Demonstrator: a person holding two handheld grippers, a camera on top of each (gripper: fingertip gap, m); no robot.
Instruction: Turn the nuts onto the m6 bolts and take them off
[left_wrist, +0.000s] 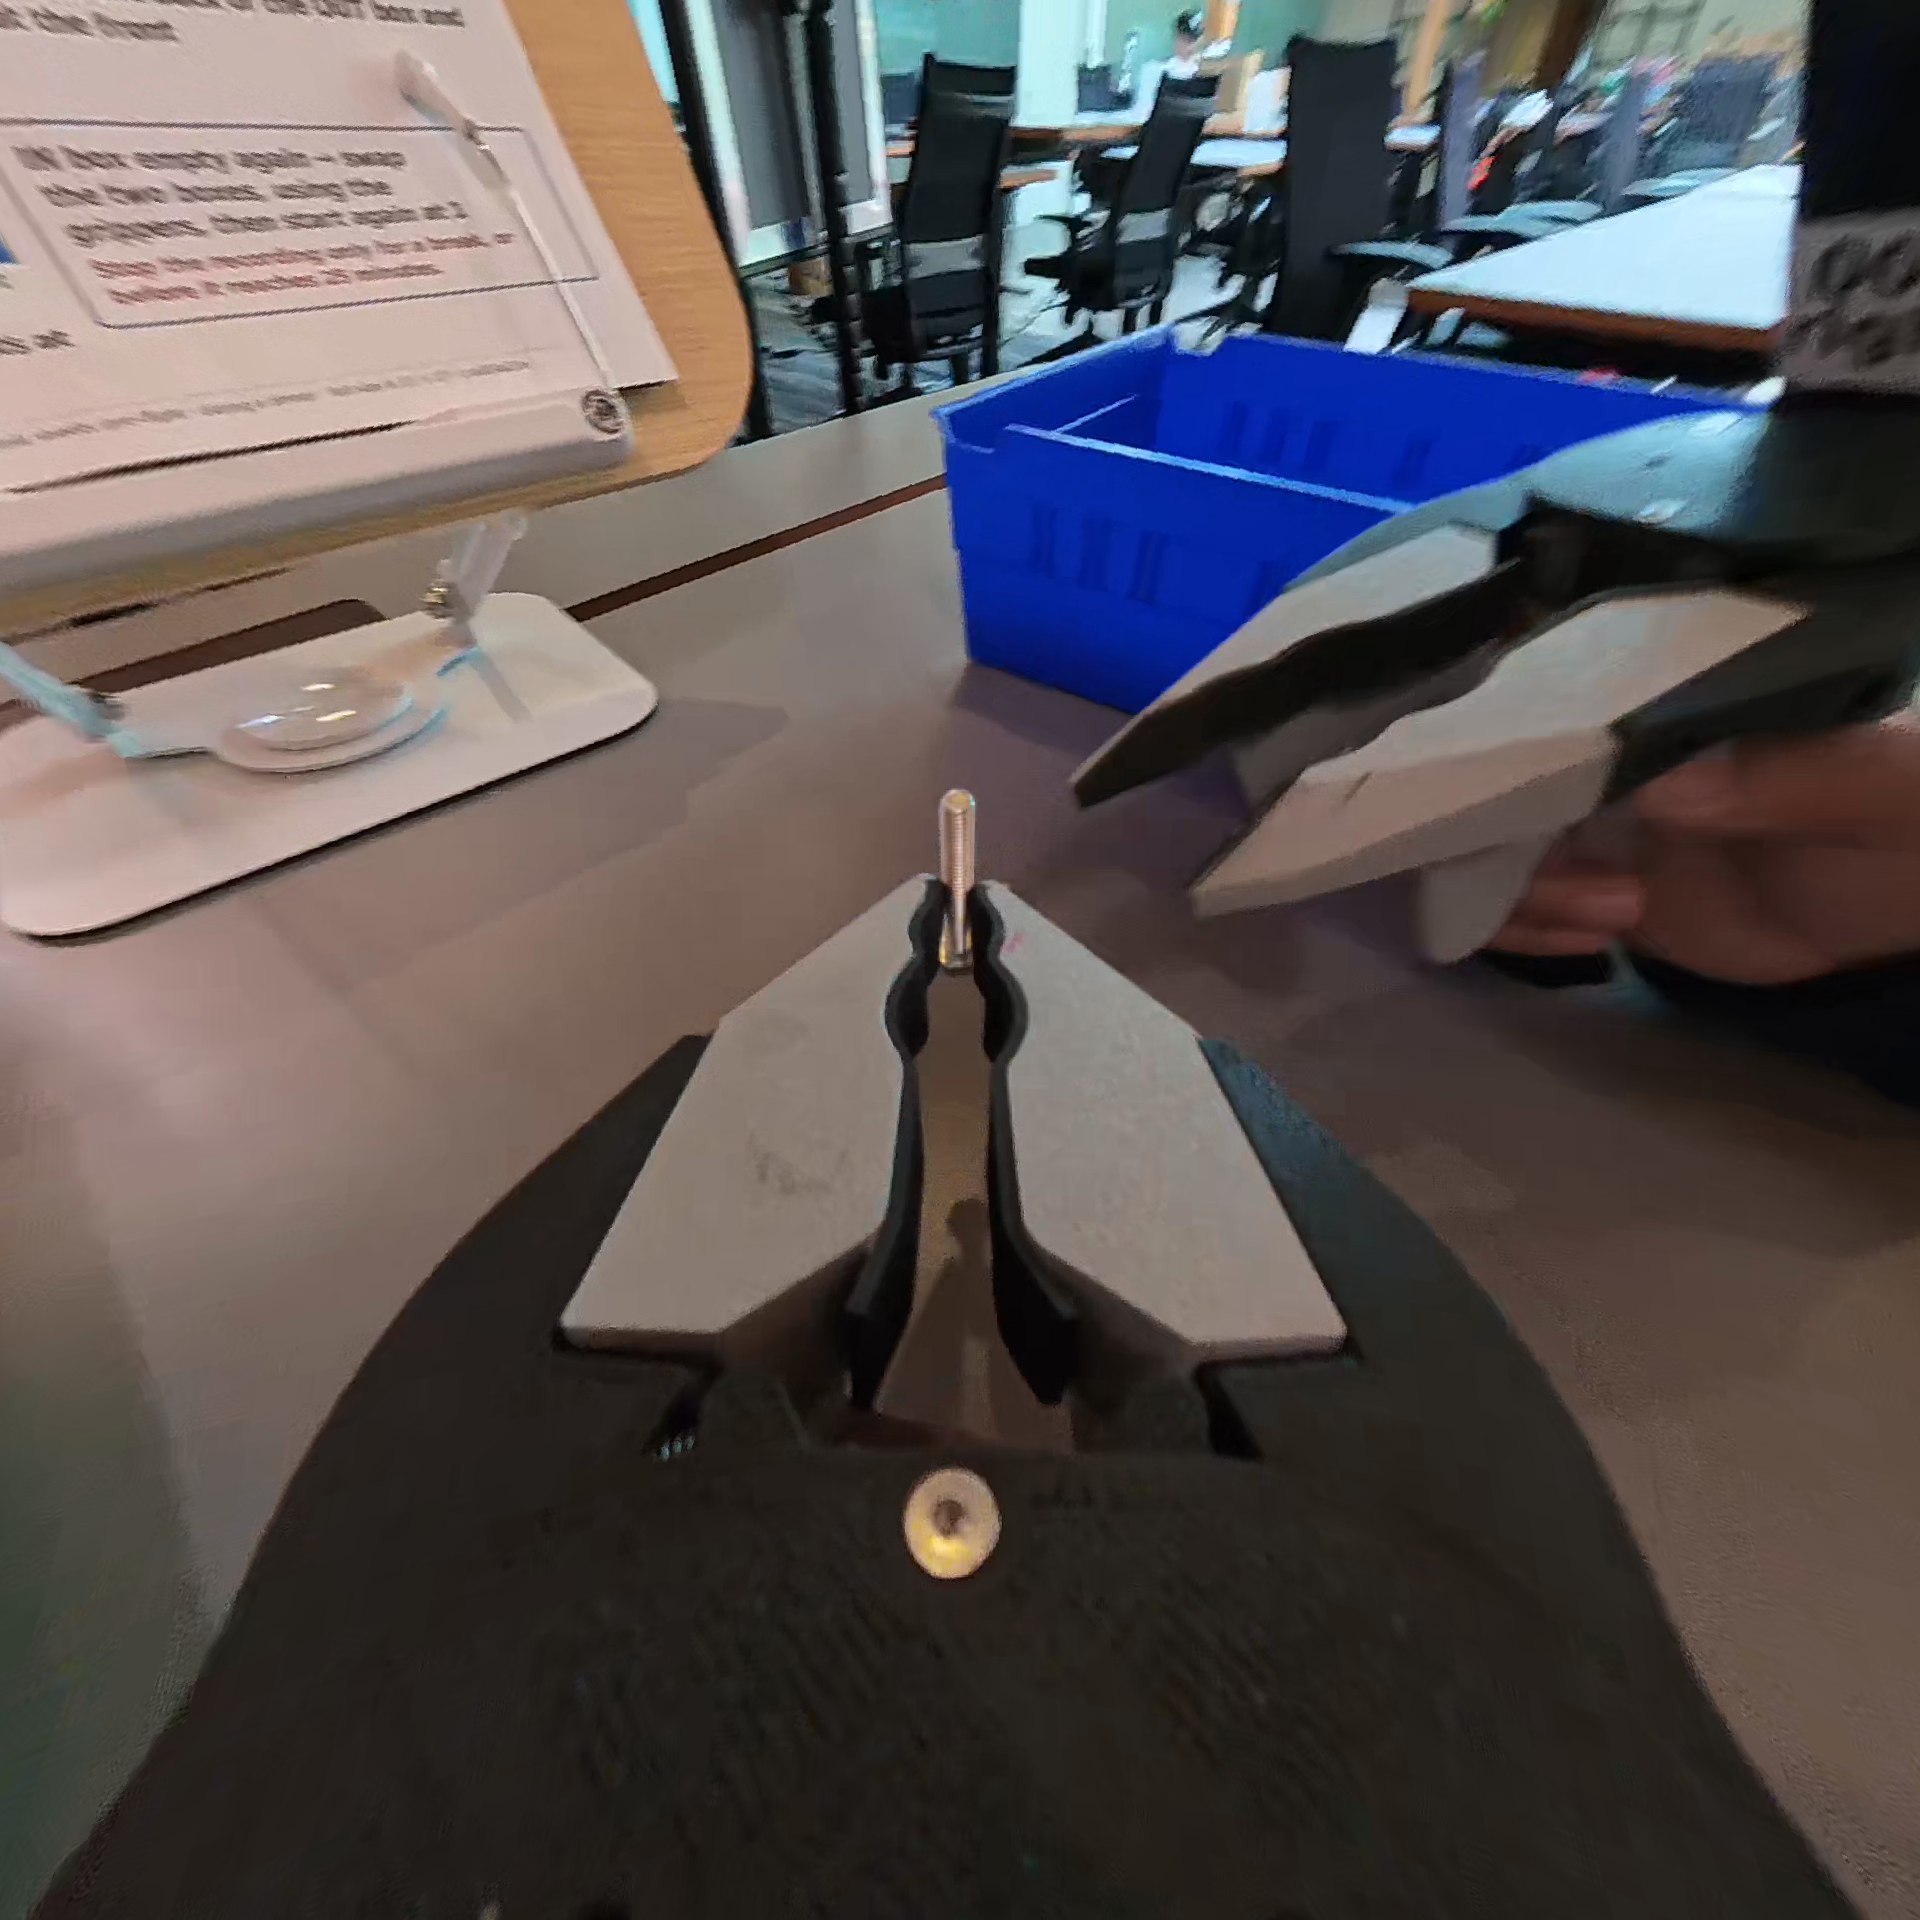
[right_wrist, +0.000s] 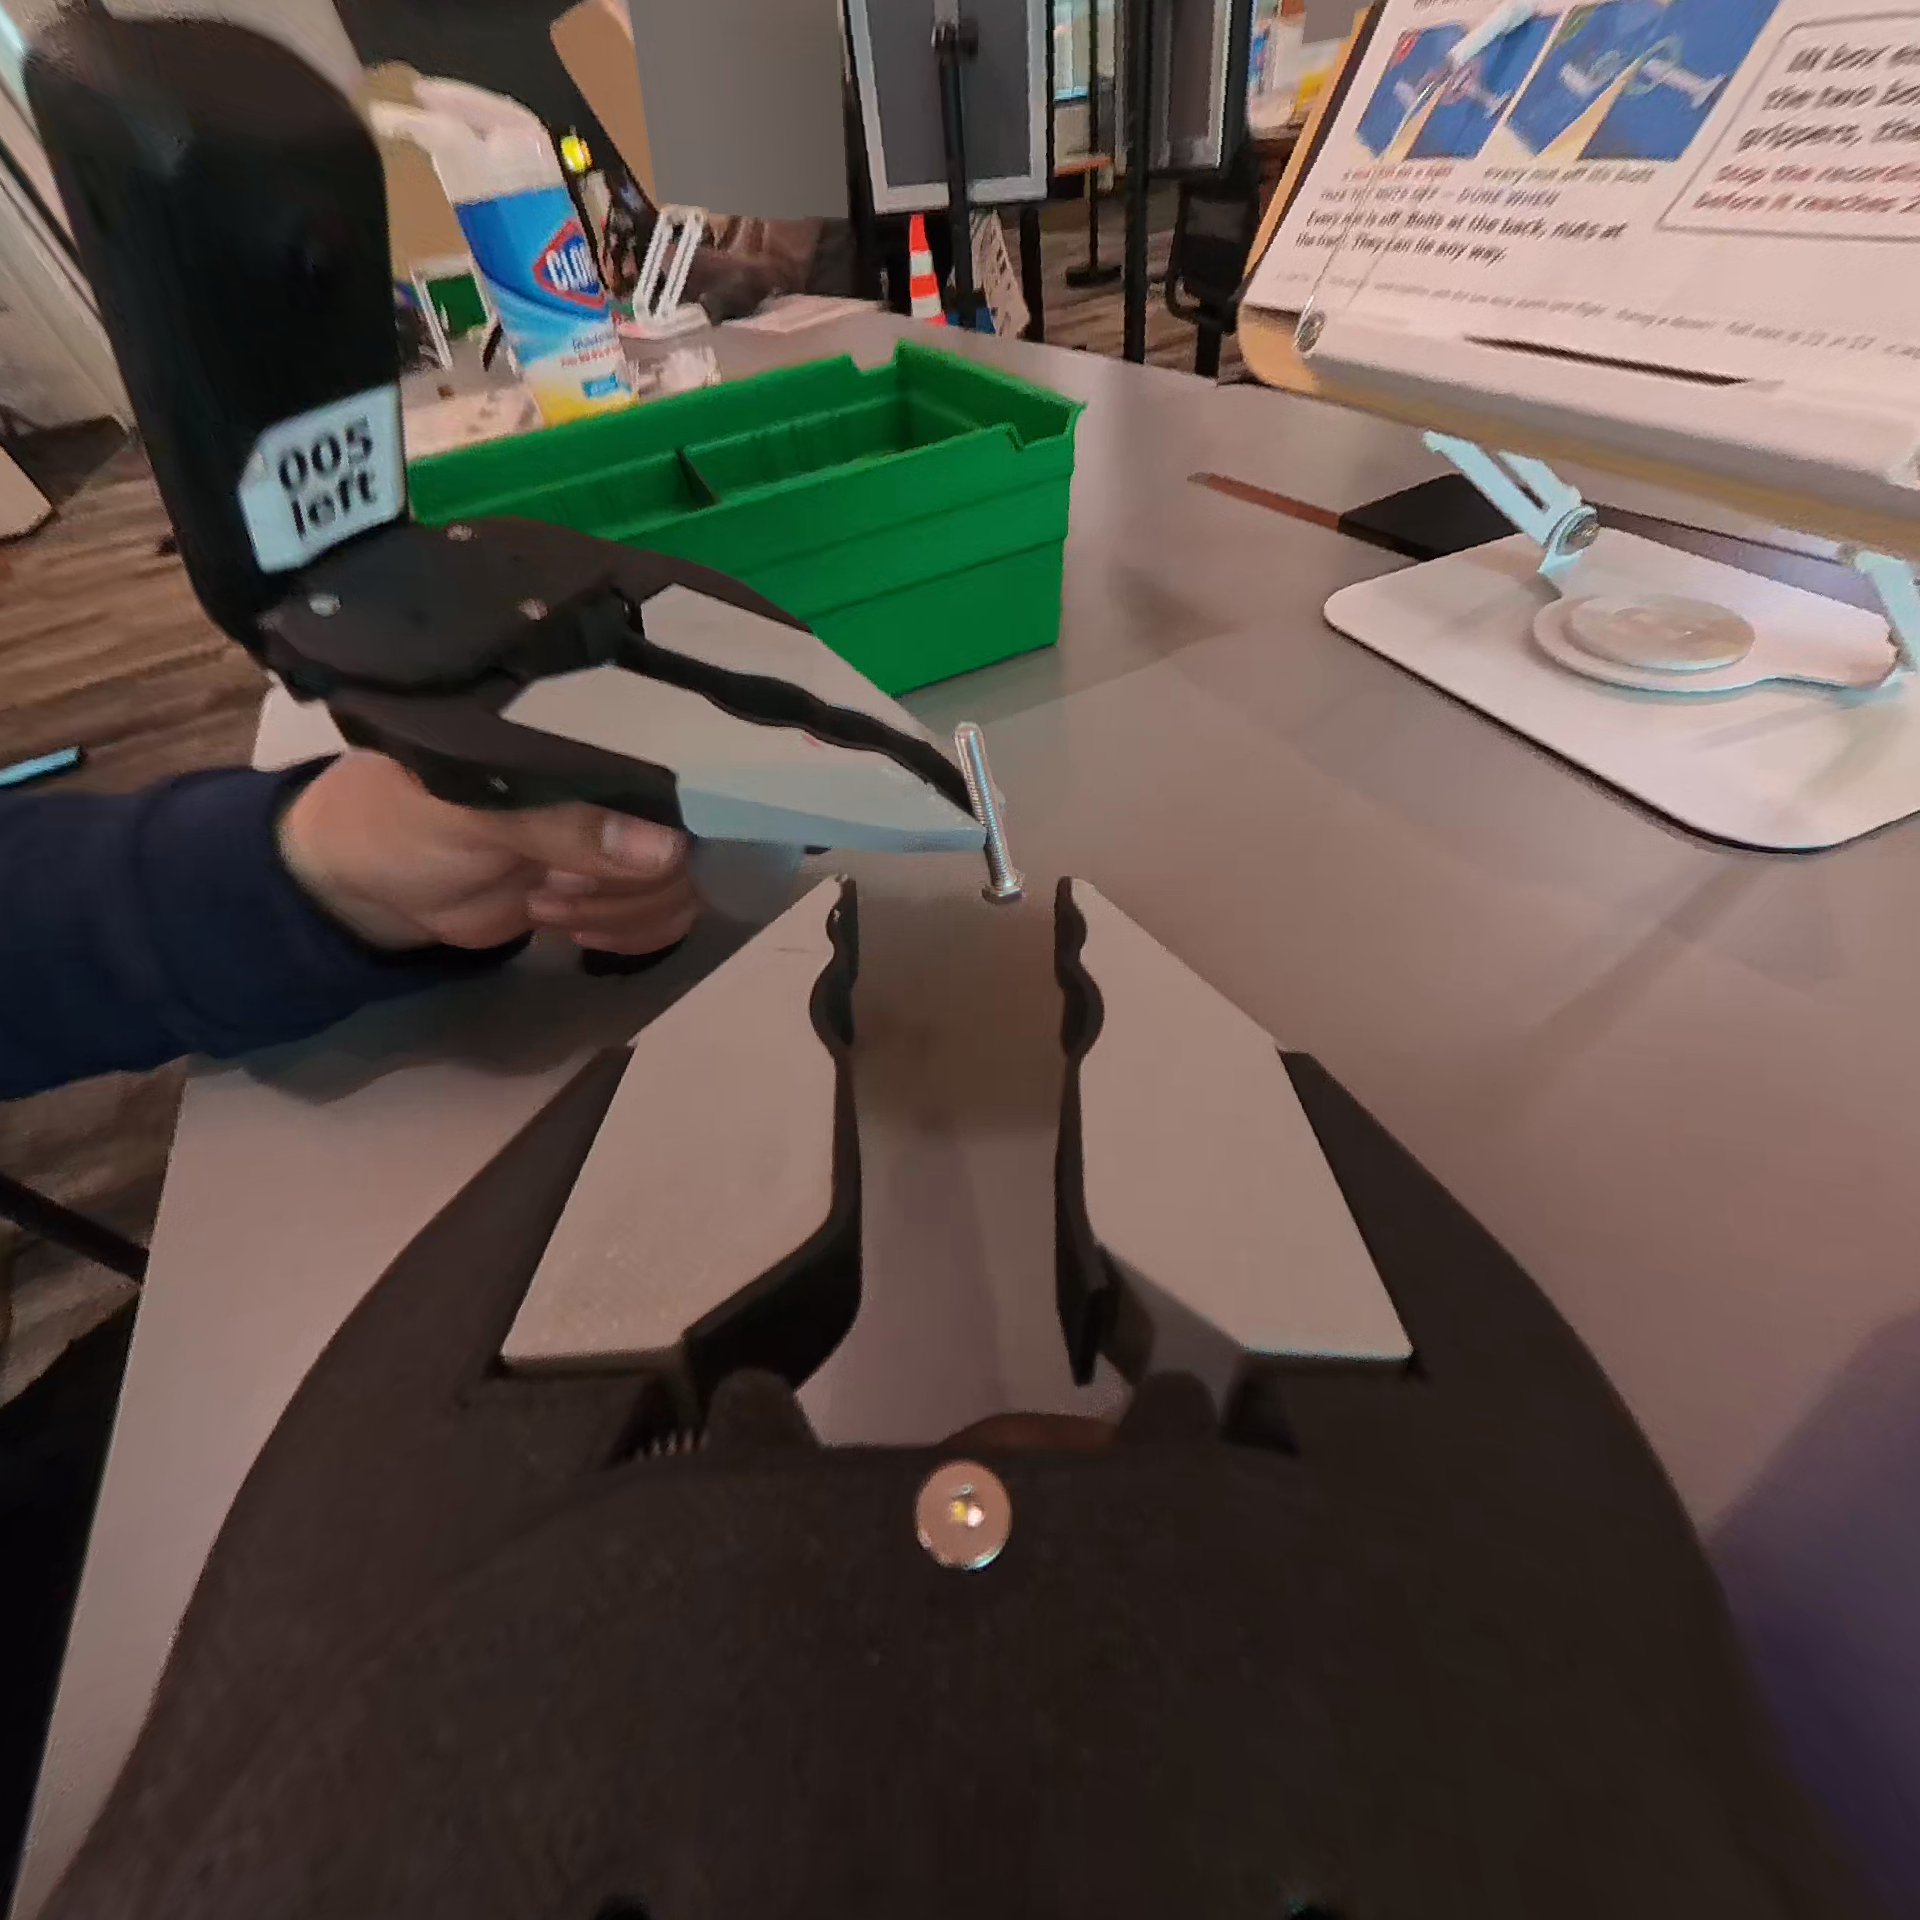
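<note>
Above the grey table, a bare m6 bolt is clamped upright, head down, by the left gripper; the right gripper is held spread and empty just beside it.

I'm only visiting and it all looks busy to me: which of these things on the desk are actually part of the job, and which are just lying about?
Part of the job:
- slim silver threaded bolt, clamped in the left claw
- right claw, open and empty
- blue plastic bin
- green plastic bin

Lying about:
- white stand holding a printed sheet
- wipes canister
- black office chairs
</note>
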